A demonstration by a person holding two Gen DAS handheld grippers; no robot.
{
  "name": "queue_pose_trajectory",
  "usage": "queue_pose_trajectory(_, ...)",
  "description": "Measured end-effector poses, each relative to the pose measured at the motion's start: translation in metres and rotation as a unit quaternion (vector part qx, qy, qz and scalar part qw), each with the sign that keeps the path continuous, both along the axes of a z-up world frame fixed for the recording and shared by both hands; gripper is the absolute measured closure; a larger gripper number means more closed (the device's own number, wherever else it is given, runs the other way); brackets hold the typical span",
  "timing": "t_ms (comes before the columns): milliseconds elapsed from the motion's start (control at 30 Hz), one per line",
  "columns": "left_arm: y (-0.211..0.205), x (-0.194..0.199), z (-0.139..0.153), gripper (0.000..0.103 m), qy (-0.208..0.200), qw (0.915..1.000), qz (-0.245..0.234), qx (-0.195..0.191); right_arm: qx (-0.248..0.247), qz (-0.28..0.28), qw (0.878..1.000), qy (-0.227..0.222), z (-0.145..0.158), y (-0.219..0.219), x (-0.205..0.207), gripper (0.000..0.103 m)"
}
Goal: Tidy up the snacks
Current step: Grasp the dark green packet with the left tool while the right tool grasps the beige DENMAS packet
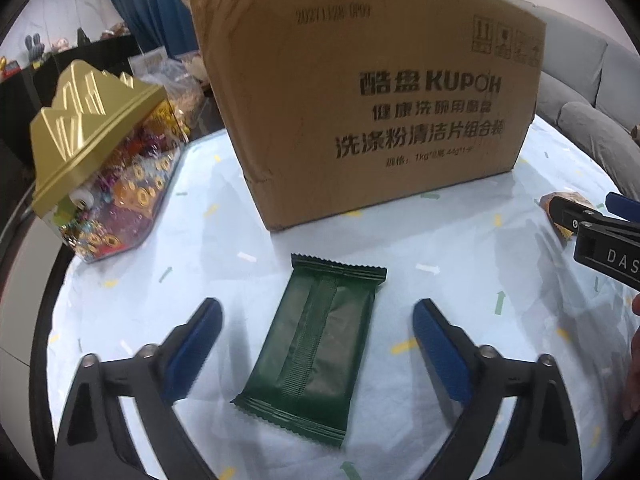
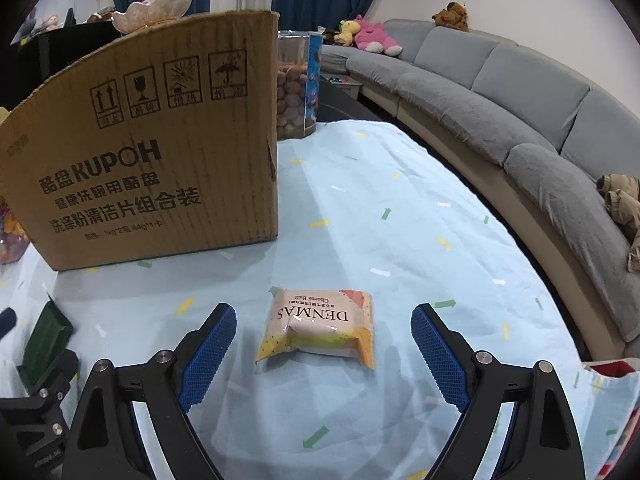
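Snacks lie on a tabletop covered with a pale blue cloth printed with small arrows and dashes. Beyond its right edge runs a curved grey sofa with plush toys on its back and seat. A brown cardboard box, printed with black characters and handling symbols, stands upright at the middle of the tabletop, behind both snacks. To its left stands a clear container of coloured sweets under a gold, peaked lid; behind the box's right corner stands a clear jar of round brown pieces. A cream, petal-edged bowl shows above the box's top edge.

Left gripper: fingers spread wide, blue pads clear of everything; a dark green packet lies flat, seam side up, between them on the cloth, untouched. The right gripper's black body enters this view at the right edge.

Right gripper: fingers likewise spread and released; a pale pink and yellow cheese-ball packet lies flat between them on the cloth, apart from both pads. The green packet's end shows at the left edge of this view.
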State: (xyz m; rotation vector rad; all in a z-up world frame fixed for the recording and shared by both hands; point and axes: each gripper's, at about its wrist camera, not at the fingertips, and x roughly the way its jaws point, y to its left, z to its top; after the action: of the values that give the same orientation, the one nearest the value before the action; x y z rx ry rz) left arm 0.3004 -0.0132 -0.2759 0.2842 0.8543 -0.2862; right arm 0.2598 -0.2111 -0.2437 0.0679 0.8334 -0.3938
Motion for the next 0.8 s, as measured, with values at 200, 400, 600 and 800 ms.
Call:
queue_pose_trajectory(200, 0.002, 0.002, -0.003, 0.027, 0.011, 0.9998, -0.006, -0.016, 0.012, 0.0, 1.0, 0.004, -0.006, -0.004, 0.004, 0.013)
queue_pose_trajectory(400, 0.001, 0.002, -0.002, 0.046, 0.012, 0.9996, -0.01, -0.024, 0.029, -0.001, 1.0, 0.007, -0.012, -0.012, 0.008, 0.039)
queue_pose_trajectory(600, -0.002, -0.005, 0.0, 0.056, 0.008, 0.9997, -0.013, -0.019, 0.042, 0.002, 0.999, 0.012, -0.017, -0.017, 0.011, 0.053)
queue_pose_trajectory(800, -0.003, -0.007, 0.001, 0.057, 0.008, 0.9997, -0.012, -0.018, 0.042, 0.01, 0.999, 0.006, -0.013, -0.015, 0.009, 0.057)
